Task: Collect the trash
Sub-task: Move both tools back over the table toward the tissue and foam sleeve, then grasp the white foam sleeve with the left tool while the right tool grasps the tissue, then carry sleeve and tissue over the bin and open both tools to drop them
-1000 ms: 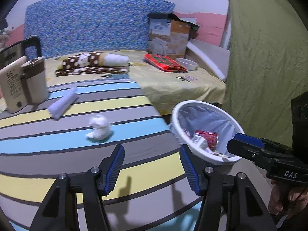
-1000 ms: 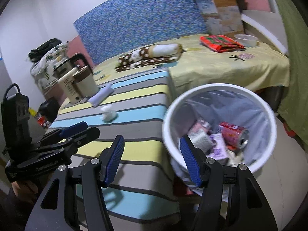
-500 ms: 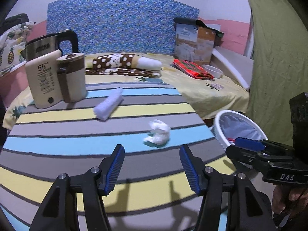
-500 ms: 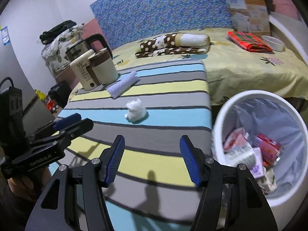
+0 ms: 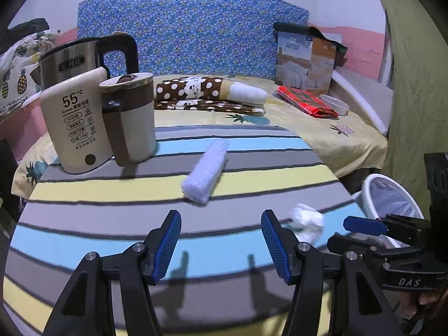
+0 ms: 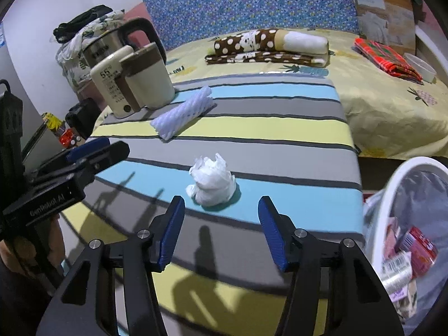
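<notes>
Approach step: right gripper point(image 6: 221, 229), jaws half open, empty and just now narrowing, lines up on the crumpled tissue point(image 6: 212, 182) at 12 o'clock on the striped desk point(image 6: 280, 128). Left gripper point(image 5: 221, 245) is open and empty. Next, I judge: descend, straddle, close, carry to the bin point(image 6: 392, 184) at 3 o'clock

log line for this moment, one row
phase: approach | right claw: empty, jaws just closing, lined up on crumpled tissue | left claw: open, empty | bin: part full

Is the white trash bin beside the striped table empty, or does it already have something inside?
Not empty. In the right wrist view the white trash bin holds a red can and some wrappers.
</notes>
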`<control>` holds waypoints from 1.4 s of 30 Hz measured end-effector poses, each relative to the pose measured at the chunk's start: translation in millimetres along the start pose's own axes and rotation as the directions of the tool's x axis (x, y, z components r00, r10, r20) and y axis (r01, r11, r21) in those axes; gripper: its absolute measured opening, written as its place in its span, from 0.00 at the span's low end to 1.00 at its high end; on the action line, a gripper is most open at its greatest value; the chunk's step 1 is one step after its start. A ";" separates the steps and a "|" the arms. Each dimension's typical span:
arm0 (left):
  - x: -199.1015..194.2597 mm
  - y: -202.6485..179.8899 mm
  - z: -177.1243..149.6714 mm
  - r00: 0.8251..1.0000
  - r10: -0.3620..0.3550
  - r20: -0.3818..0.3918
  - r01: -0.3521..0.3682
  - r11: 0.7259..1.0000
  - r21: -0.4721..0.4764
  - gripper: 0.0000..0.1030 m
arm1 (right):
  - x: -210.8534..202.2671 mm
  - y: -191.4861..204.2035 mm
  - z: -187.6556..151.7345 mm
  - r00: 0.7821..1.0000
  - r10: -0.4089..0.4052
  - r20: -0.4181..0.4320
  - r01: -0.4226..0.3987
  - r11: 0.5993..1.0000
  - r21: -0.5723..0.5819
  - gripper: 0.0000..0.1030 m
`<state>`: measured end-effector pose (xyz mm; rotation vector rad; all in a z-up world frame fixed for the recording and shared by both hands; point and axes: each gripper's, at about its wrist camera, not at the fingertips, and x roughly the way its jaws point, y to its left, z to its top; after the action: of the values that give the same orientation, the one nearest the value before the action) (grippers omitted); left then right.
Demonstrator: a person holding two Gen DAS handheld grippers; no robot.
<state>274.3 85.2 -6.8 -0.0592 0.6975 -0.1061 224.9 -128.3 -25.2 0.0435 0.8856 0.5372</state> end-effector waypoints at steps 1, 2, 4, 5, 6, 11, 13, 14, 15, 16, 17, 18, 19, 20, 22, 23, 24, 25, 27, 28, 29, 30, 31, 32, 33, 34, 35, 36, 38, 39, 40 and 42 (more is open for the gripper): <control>4.2 2.3 1.4 1.000 0.001 -0.003 -0.001 1.000 0.003 0.58 | 2.6 0.2 2.3 1.000 -0.001 -0.005 0.001 1.000 -0.001 0.53; 9.9 4.8 3.7 1.000 0.003 -0.005 -0.003 1.000 0.009 0.58 | 5.7 0.6 3.2 1.000 -0.002 -0.009 0.002 1.000 -0.004 0.52; 19.1 8.5 7.5 1.000 0.006 -0.011 -0.006 1.000 0.014 0.58 | 10.6 1.7 5.5 1.000 -0.006 -0.015 0.005 1.000 -0.008 0.51; 24.4 10.5 10.0 1.000 0.005 -0.014 -0.005 1.000 0.016 0.58 | 12.8 1.6 6.6 1.000 -0.006 -0.018 0.006 1.000 -0.007 0.50; 29.7 12.2 12.5 1.000 0.005 -0.018 -0.004 1.000 0.018 0.58 | 15.0 2.1 7.9 1.000 -0.005 -0.021 0.005 1.000 -0.007 0.48; 55.9 18.1 23.4 0.999 0.022 -0.042 -0.021 0.999 0.028 0.58 | 16.5 5.2 8.7 1.000 0.007 -0.017 -0.008 1.000 -0.025 0.31; 66.1 19.1 27.2 0.998 0.019 -0.054 -0.018 0.999 0.031 0.58 | 13.6 5.5 8.0 1.000 -0.004 -0.008 0.004 1.000 -0.026 0.30; 70.2 18.4 28.3 0.998 0.022 -0.060 -0.020 0.999 0.035 0.58 | 13.5 4.3 8.5 1.000 -0.001 -0.006 0.001 1.000 -0.019 0.29; 74.6 18.2 29.5 0.997 0.025 -0.067 -0.022 0.999 0.040 0.58 | 12.2 2.1 8.7 1.000 0.002 -0.001 -0.002 1.000 -0.008 0.29; 79.8 17.2 30.0 0.997 0.023 -0.075 -0.020 0.999 0.045 0.58 | 11.4 1.1 8.5 1.000 0.003 0.001 -0.003 1.000 -0.004 0.29; 83.4 16.7 29.7 0.996 0.020 -0.083 -0.016 0.999 0.048 0.58 | 9.5 -0.5 7.6 1.000 0.002 0.005 -0.002 1.000 0.005 0.29; 88.2 15.2 29.5 0.995 0.019 -0.097 -0.014 0.999 0.052 0.51 | 7.5 -2.1 6.9 1.000 0.004 0.008 -0.004 1.000 0.013 0.29; 93.6 13.6 29.4 0.993 0.024 -0.117 -0.017 0.998 0.058 0.45 | 7.8 -3.5 8.0 1.000 0.008 0.008 -0.008 1.000 0.017 0.29; 98.5 12.8 29.0 0.990 0.034 -0.138 -0.026 0.998 0.061 0.36 | 6.3 -4.5 7.7 1.000 0.012 0.011 -0.013 1.000 0.022 0.29; 106.3 11.9 27.5 0.982 0.043 -0.182 -0.034 0.998 0.056 0.27 | 4.5 -5.3 7.5 1.000 0.013 0.017 -0.014 1.000 0.026 0.29; 105.4 11.6 27.4 0.983 0.042 -0.177 -0.033 0.998 0.054 0.26 | 2.3 -6.3 6.5 1.000 0.015 0.021 -0.016 0.999 0.030 0.29; 102.4 10.2 27.2 0.985 0.043 -0.167 -0.034 0.998 0.057 0.25 | 1.0 -7.6 6.2 1.000 0.016 0.025 -0.017 0.999 0.034 0.29; 99.5 8.8 26.6 0.986 0.042 -0.161 -0.033 0.998 0.057 0.24 | -1.7 -8.6 4.5 0.999 0.016 0.030 -0.017 0.999 0.038 0.29; 94.0 6.2 24.9 0.987 0.035 -0.156 -0.028 0.998 0.050 0.23 | -4.7 -10.9 3.0 0.999 0.016 0.037 -0.017 0.999 0.045 0.29; 90.8 4.6 23.9 0.988 0.031 -0.152 -0.024 0.999 0.048 0.23 | -7.1 -12.1 1.8 0.999 0.016 0.042 -0.018 0.999 0.050 0.29; 85.5 2.0 22.5 0.989 0.027 -0.145 -0.021 0.999 0.046 0.23 | -8.2 -13.0 1.1 0.999 0.014 0.045 -0.017 0.998 0.054 0.29; 80.2 -0.6 21.5 0.990 0.022 -0.137 -0.016 0.999 0.045 0.23 | -10.1 -13.9 0.2 0.999 0.013 0.048 -0.016 0.998 0.058 0.29; 77.6 -3.5 22.0 0.991 0.017 -0.132 -0.011 0.999 0.043 0.23 | -13.2 -14.9 -1.1 0.999 0.011 0.053 -0.015 0.998 0.062 0.29; 71.7 -8.0 21.6 0.992 0.011 -0.123 -0.006 0.999 0.040 0.23 | -16.3 -15.9 -2.1 0.998 0.009 0.057 -0.013 0.998 0.064 0.29; 65.0 -12.0 20.7 0.993 0.007 -0.114 -0.003 0.999 0.037 0.23 | -18.7 -16.7 -2.7 0.998 0.008 0.061 -0.012 0.998 0.066 0.29; 60.8 -14.9 20.3 0.994 0.003 -0.109 0.000 0.999 0.035 0.23 | -22.1 -17.6 -3.8 0.998 0.004 0.066 -0.008 0.998 0.069 0.29; 54.4 -19.2 19.0 0.995 -0.003 -0.102 0.006 1.000 0.031 0.23 | -23.9 -18.2 -4.1 0.998 0.002 0.069 -0.007 0.997 0.071 0.29; 47.8 -23.9 17.4 0.995 -0.010 -0.095 0.012 1.000 0.027 0.23 | -26.4 -18.5 -4.6 0.997 -0.001 0.074 -0.005 0.997 0.074 0.29; 36.0 -33.6 13.7 0.996 -0.019 -0.087 0.021 1.000 0.022 0.23 | -32.5 -19.4 -6.5 0.996 -0.008 0.084 0.001 0.997 0.076 0.29; 31.0 -37.6 11.7 0.996 -0.024 -0.085 0.025 1.000 0.019 0.23 | -36.1 -20.1 -7.8 0.996 -0.011 0.090 0.004 0.997 0.079 0.29; 25.4 -42.8 9.6 0.996 -0.029 -0.083 0.031 0.999 0.016 0.23 | -40.0 -21.3 -9.9 0.995 -0.014 0.096 0.006 0.997 0.082 0.29; 15.7 -50.8 7.1 0.996 -0.042 -0.073 0.043 0.999 0.014 0.23 | -46.0 -22.8 -12.8 0.994 -0.021 0.104 0.012 0.996 0.087 0.29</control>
<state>286.9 33.0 -6.8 -0.0552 0.7680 -0.1550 201.7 -171.7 -5.8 0.1420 0.8056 0.4768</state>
